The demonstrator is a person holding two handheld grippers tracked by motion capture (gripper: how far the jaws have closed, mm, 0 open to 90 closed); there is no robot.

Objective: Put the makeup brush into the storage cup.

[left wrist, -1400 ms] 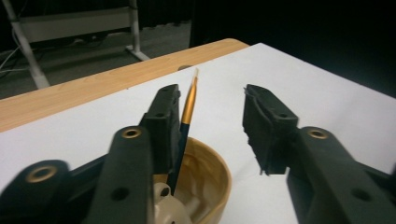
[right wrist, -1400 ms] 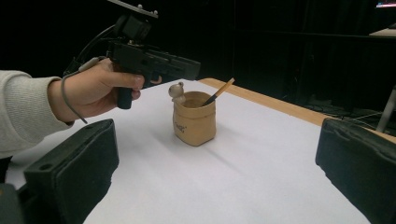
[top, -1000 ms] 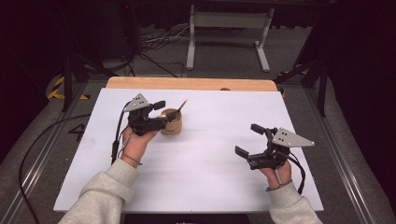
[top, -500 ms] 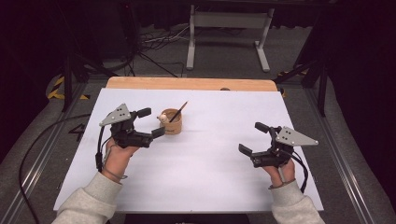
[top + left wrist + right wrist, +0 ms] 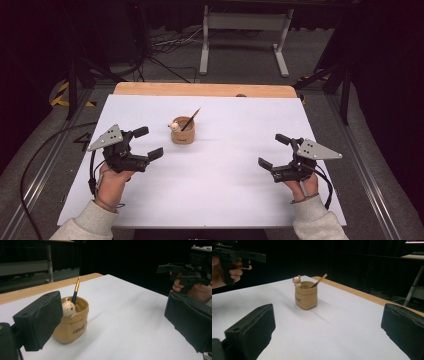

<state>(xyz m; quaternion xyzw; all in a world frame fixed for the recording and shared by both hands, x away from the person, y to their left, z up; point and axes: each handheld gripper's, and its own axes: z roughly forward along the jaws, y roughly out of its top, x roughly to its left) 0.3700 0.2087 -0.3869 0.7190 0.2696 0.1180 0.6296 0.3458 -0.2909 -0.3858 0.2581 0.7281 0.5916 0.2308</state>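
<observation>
On the white bench [image 5: 215, 200] stands a tan sack-shaped cup [image 5: 183, 132] holding a slanted pencil [image 5: 190, 119] and small bear figure [image 5: 174, 125], between two hand-held grippers, left [image 5: 148, 143] and right [image 5: 274, 151], both spread empty.

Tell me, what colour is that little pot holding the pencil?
The pot is tan, with a cream bear figure at its rim; the left gripper view shows it best.

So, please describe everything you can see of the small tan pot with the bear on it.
The tan pot looks like a soft sack with a rolled rim and dark lettering on its side. A small pale bear figure peeks over the rim. A pencil leans inside. It stands upright on the white table, and nothing else touches it.
</observation>
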